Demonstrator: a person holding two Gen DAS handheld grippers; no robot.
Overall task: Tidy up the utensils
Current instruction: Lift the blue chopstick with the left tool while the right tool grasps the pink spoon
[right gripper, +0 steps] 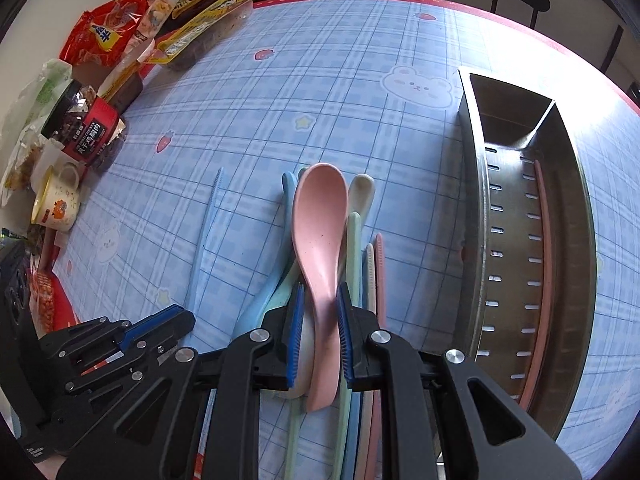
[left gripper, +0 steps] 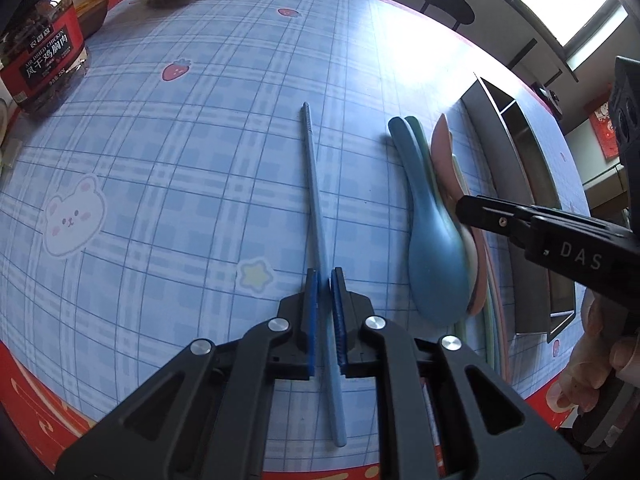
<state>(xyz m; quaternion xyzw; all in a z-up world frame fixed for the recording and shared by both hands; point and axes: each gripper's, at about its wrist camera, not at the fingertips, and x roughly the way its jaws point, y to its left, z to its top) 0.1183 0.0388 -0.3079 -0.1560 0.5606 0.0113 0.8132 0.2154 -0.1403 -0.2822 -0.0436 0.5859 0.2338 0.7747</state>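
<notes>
Pale blue plastic, a slim chopstick (left gripper: 318, 216) lies flat on the checked table (left gripper: 180, 168), pinched near its thick end by the left claw (left gripper: 325, 280). It looks light, stiff and slick, likely to pivot unless held nearer its middle. The right claw (right gripper: 320, 300) pinches a matte pink spoon (right gripper: 320, 240) by its narrow handle, over a pastel utensil heap beside the steel tray (right gripper: 476, 240).

tablecloth (left gripper: 168, 184): pale blue plaid, red border, bear/strawberry/star prints | long plastic chopstick (left gripper: 316, 200): light blue | plastic spoon (right gripper: 320, 240): pink | plastic spoon (left gripper: 432, 248): blue | slotted metal tray (right gripper: 484, 216): steel grey | gripper pads (right gripper: 295, 336): blue
</notes>
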